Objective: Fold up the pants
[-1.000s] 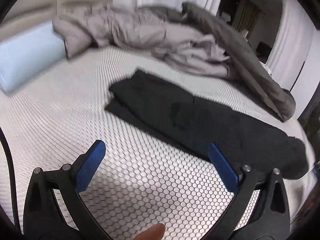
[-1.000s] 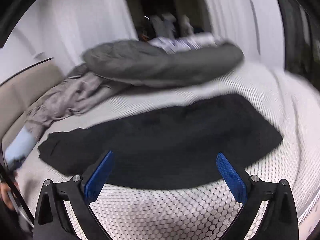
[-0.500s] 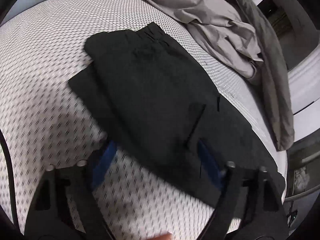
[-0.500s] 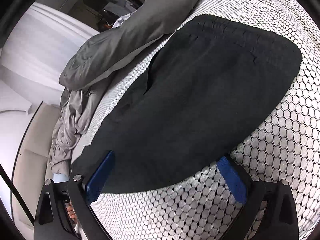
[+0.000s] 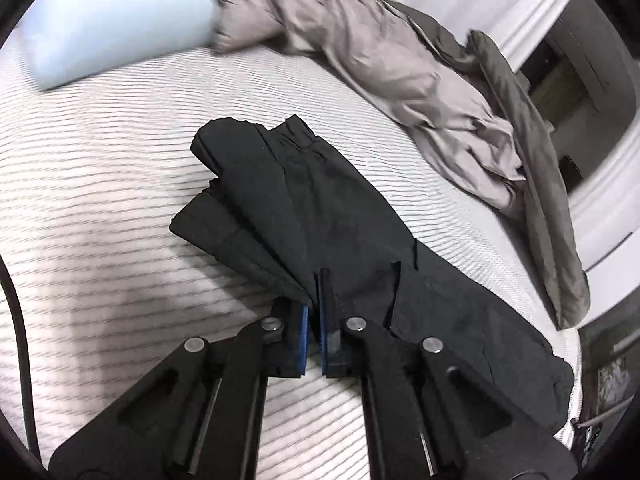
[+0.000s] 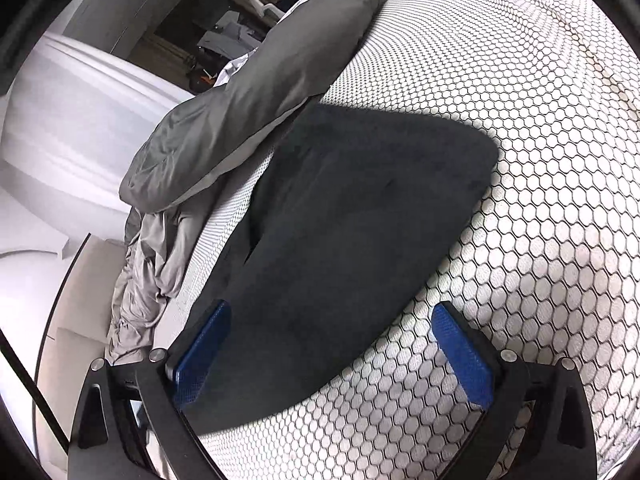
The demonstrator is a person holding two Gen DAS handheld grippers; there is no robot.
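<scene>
Black pants (image 5: pixel 340 208) lie lengthwise on the white honeycomb-patterned mattress (image 5: pixel 100 184), waistband toward the far end. My left gripper (image 5: pixel 316 308) is shut on the pants' near long edge, and the cloth gathers into pleats that run into the blue pads. In the right wrist view the pants (image 6: pixel 352 216) spread out flat ahead. My right gripper (image 6: pixel 330 320) stands open low over their near edge. Its left pad is over the cloth and its right pad over bare mattress (image 6: pixel 540 160), neither pressing on anything.
A light blue pillow (image 5: pixel 116 20) lies at the far left of the bed. A crumpled beige sheet (image 5: pixel 380 64) and a dark grey duvet (image 5: pixel 540 184) are heaped along the far side, close to the pants. The duvet (image 6: pixel 256 92) also borders the pants on the right gripper's side.
My left gripper's jaws went from wide open to shut on the pants' near edge, bunching the cloth. My right gripper came down closer to the pants and stayed open.
</scene>
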